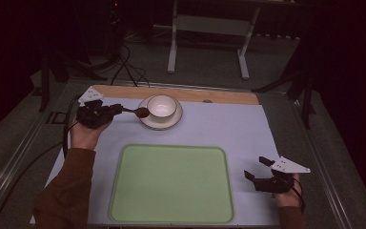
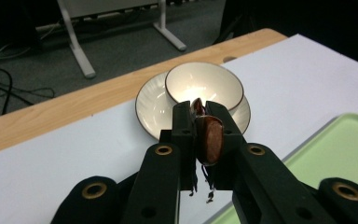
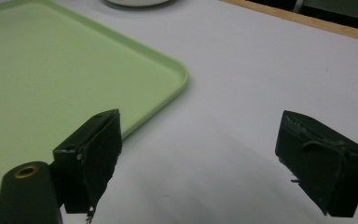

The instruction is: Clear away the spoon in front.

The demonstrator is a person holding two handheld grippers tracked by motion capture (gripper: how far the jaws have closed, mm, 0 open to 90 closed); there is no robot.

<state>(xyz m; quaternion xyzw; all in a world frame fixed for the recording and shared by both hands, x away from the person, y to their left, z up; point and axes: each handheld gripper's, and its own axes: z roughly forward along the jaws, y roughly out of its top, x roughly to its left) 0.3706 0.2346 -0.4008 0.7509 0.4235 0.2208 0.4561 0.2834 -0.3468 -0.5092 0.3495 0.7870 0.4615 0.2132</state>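
A white cup [image 1: 161, 106] stands on a white saucer [image 1: 148, 120] at the far middle of the pale mat. My left gripper [image 1: 116, 109] is just left of the saucer, shut on a brown wooden spoon [image 1: 138, 112] whose round end reaches the saucer's left rim. In the left gripper view the spoon [image 2: 209, 140] sits pinched edge-on between the jaws of the left gripper [image 2: 200, 109], with the cup [image 2: 204, 84] and saucer [image 2: 151, 105] right behind. My right gripper [image 1: 257, 168] rests open at the near right, its jaws wide apart over bare mat [image 3: 205, 140], holding nothing.
A light green tray [image 1: 171, 183] lies in the near middle of the mat, its corner [image 3: 168, 70] just left of the right gripper. A wooden strip [image 1: 219, 96] borders the mat's far edge. Beyond the table stand a white frame's legs [image 1: 172, 47] and floor cables.
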